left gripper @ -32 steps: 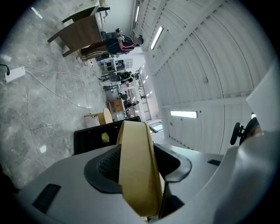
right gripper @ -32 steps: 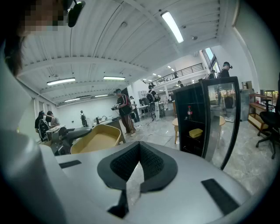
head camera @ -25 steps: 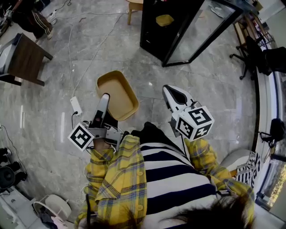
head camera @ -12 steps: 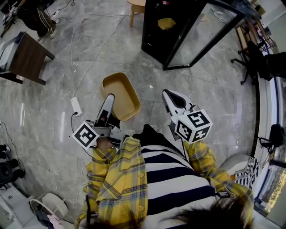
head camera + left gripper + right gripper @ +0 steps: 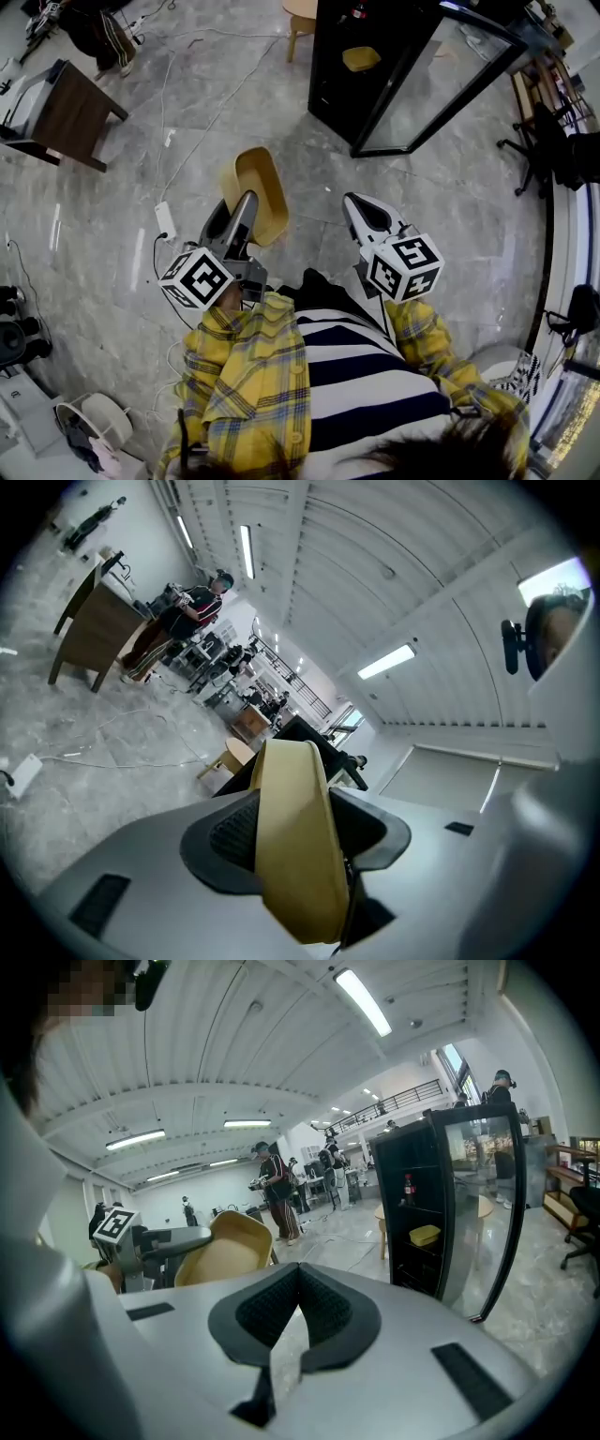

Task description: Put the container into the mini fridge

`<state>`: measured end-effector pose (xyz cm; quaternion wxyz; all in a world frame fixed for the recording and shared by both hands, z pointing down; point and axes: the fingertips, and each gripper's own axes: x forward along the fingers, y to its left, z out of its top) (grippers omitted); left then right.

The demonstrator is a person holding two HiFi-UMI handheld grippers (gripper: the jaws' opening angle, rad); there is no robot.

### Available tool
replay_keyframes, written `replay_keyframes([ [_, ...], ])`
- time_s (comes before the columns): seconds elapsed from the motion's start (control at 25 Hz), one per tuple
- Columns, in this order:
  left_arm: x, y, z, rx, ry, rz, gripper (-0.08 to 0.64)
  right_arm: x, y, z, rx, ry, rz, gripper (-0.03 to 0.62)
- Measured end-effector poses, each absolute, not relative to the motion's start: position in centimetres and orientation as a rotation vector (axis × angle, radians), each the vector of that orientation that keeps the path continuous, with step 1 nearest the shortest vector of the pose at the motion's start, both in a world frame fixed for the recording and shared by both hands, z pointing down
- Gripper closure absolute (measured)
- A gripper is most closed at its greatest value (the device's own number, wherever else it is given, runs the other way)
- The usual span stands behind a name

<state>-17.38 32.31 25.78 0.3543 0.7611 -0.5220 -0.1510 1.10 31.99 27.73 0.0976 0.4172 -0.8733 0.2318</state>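
Marble floor (image 5: 103, 234), grey and glossy, fills most of the head view, with thin white cables (image 5: 214, 117) trailing across it and a white power strip (image 5: 165, 220) lying left of centre. A dark wooden tabletop (image 5: 70, 112) stands at upper left and a pale stool (image 5: 302, 14) at the top edge. At upper right is the black mini fridge (image 5: 336, 80), its glass door (image 5: 441, 75) swung wide and a yellow item (image 5: 361, 58) on a shelf inside. The tan container (image 5: 258, 183) is well short of it, at frame centre, tipped on edge and clamped by its wall in the left hand-held gripper (image 5: 246, 208). The right hand-held gripper (image 5: 357, 202) has its jaws together, empty.
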Motion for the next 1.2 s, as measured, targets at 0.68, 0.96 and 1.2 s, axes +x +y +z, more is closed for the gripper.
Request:
replay_keyframes([
  [0.68, -15.8, 28.6, 27.0, 1.932, -1.35, -0.384, 0.331, 1.8, 27.6, 29.7, 1.213, -2.551, 0.631, 0.566],
  [0.96, -15.9, 23.1, 28.0, 1.956, -1.278, -0.359, 0.333, 1.3, 23.3, 30.1, 1.283, -2.492, 0.616, 0.566],
  [1.2, -17.2, 18.2, 28.9, 1.978, -1.218, -0.318, 0.333, -0.7, 19.0, 30.4, 1.323, -2.449, 0.616, 0.566],
])
